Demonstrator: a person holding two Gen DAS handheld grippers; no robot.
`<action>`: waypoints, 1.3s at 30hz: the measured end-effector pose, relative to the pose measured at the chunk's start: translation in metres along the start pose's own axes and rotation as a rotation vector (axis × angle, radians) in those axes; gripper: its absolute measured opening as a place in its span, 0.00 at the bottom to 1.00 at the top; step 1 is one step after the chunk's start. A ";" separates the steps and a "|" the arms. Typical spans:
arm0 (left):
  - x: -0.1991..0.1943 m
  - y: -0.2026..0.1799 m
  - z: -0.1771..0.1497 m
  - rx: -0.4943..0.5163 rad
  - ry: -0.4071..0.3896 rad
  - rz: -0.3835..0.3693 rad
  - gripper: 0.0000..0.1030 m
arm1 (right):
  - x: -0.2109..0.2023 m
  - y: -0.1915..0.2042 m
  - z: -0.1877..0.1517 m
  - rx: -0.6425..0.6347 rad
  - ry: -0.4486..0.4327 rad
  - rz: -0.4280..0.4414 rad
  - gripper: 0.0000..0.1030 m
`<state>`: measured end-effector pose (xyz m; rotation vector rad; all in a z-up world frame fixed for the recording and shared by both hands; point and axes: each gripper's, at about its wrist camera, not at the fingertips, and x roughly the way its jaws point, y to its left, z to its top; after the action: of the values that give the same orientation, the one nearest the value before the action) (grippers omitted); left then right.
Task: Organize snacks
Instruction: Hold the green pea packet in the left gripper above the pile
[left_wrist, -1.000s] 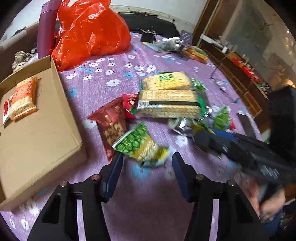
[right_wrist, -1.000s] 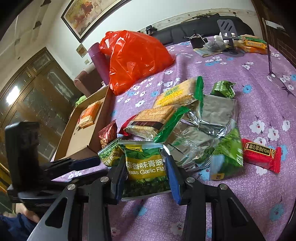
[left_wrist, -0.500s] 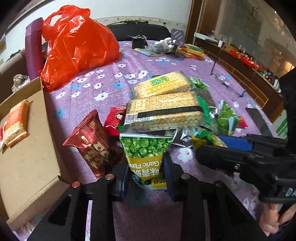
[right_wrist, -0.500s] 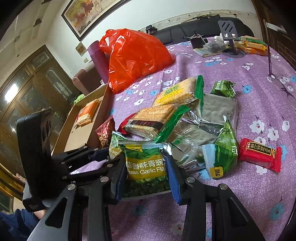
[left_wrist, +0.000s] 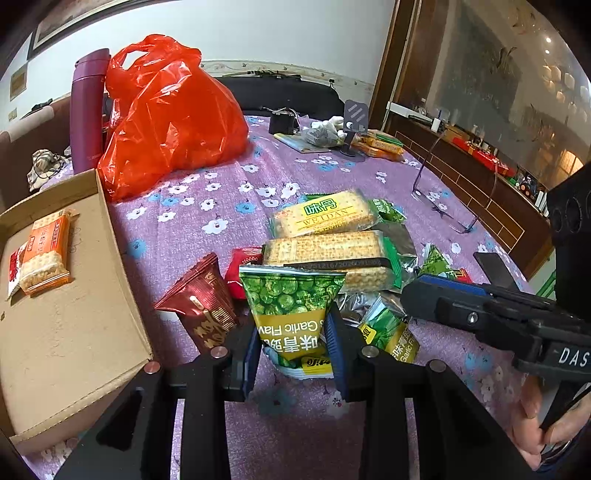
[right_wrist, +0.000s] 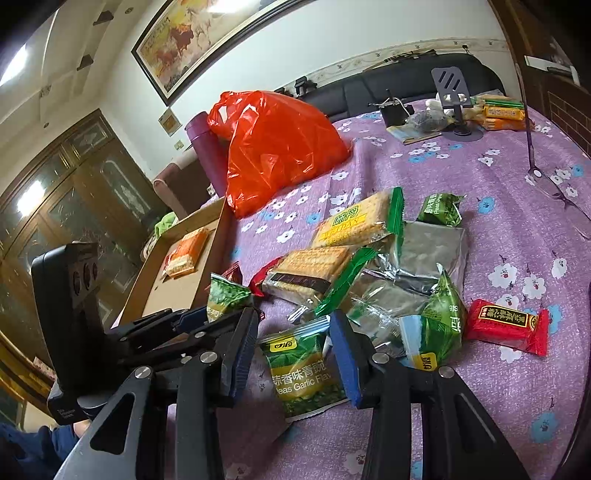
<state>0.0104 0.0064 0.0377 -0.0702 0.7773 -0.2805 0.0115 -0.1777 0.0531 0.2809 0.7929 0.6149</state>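
My left gripper (left_wrist: 293, 347) is shut on a green garlic pea packet (left_wrist: 291, 306) and holds it upright above the purple cloth; it also shows in the right wrist view (right_wrist: 225, 295). My right gripper (right_wrist: 293, 354) is open around a second green pea packet (right_wrist: 303, 373) that lies flat on the cloth. A cardboard box (left_wrist: 74, 332) at the left holds an orange cracker pack (left_wrist: 46, 251). Two cracker packs (left_wrist: 325, 251), a dark red packet (left_wrist: 203, 310), a red packet (right_wrist: 506, 325) and silver bags (right_wrist: 424, 258) lie in a heap.
A red plastic bag (left_wrist: 166, 118) and a purple flask (left_wrist: 88, 107) stand at the back left. A phone stand (right_wrist: 454, 99), glasses (right_wrist: 546, 181) and orange packs (right_wrist: 498, 114) lie at the far end. The box (right_wrist: 177, 273) sits left of the heap.
My left gripper closed on the green pea packet and lifted it upright. My right gripper stayed open around the other pea packet and tilted slightly.
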 end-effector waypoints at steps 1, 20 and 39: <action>0.000 0.000 0.000 0.000 0.000 -0.001 0.30 | -0.001 -0.001 0.000 0.002 -0.005 -0.001 0.43; -0.014 0.014 -0.007 -0.065 -0.043 -0.007 0.30 | 0.000 -0.005 0.002 0.001 -0.023 -0.070 0.43; -0.011 0.017 -0.007 -0.081 -0.027 -0.016 0.30 | 0.003 -0.004 0.002 -0.013 -0.017 -0.089 0.43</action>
<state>0.0019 0.0258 0.0378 -0.1566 0.7617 -0.2631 0.0161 -0.1788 0.0510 0.2377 0.7802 0.5334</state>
